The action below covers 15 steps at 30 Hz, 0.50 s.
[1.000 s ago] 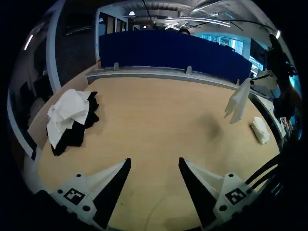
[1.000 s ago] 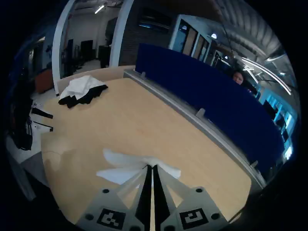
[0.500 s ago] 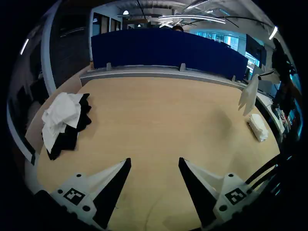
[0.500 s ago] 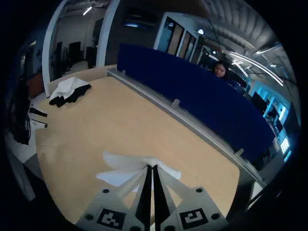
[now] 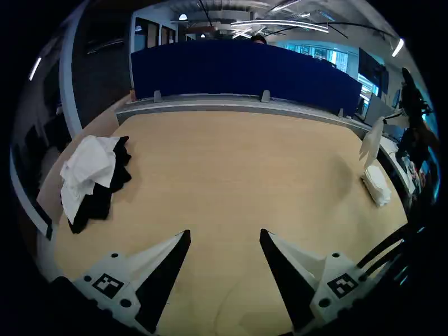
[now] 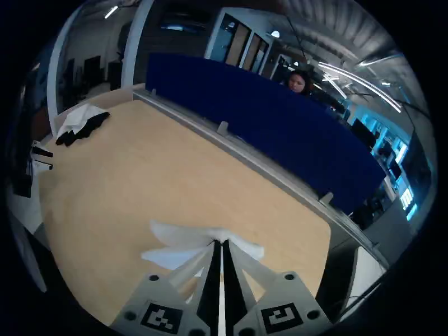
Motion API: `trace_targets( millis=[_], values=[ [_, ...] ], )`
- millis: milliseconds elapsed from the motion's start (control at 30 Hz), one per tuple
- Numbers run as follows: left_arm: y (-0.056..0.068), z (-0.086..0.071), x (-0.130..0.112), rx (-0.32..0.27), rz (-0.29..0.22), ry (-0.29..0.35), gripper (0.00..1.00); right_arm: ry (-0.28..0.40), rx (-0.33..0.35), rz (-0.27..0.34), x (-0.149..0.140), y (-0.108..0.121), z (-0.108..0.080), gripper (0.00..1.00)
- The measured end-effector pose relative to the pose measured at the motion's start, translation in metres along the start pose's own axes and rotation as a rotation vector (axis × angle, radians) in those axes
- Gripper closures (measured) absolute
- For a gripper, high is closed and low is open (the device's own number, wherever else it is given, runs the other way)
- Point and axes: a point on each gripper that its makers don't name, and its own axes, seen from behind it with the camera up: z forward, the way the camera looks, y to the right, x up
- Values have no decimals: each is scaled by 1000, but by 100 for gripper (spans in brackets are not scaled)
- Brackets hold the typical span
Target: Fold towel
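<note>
My left gripper point(image 5: 224, 232) hovers open over the near part of the wooden table point(image 5: 235, 162), with nothing between its fingers. My right gripper point(image 6: 219, 242) is shut on a white towel point(image 6: 185, 246), whose cloth bunches and fans out to both sides of the fingertips. In the left gripper view that same white towel point(image 5: 371, 144) hangs limp in the air at the far right, just above a folded white towel point(image 5: 377, 186) lying near the table's right edge. A heap of white and black towels point(image 5: 91, 175) lies at the table's left side; the right gripper view shows the heap point(image 6: 82, 121) far off.
A blue divider panel point(image 5: 241, 70) on a grey rail runs along the table's far edge. A person's head point(image 6: 298, 82) shows behind the divider. A dark-clothed person point(image 5: 413, 126) stands at the table's right end. Black chair parts point(image 5: 392, 246) sit at the near right corner.
The right gripper has carried the hanging towel to the right and lower, toward the folded towel. Its view has swung, so the heap looks farther away. The left gripper stays open and almost still.
</note>
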Motion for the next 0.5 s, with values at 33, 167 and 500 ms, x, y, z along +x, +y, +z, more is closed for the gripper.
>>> trace_targets(
  millis=[33, 167, 500],
  values=[
    [1, 1, 0, 0, 1, -1, 9, -4, -3, 3, -3, 4, 1, 98],
    [4, 2, 1, 0, 5, -2, 9, -18, -12, 19, -15, 18, 3, 98],
    [11, 1, 4, -4, 15, -2, 8, -53, -24, 45, -43, 31, 1, 98]
  ],
)
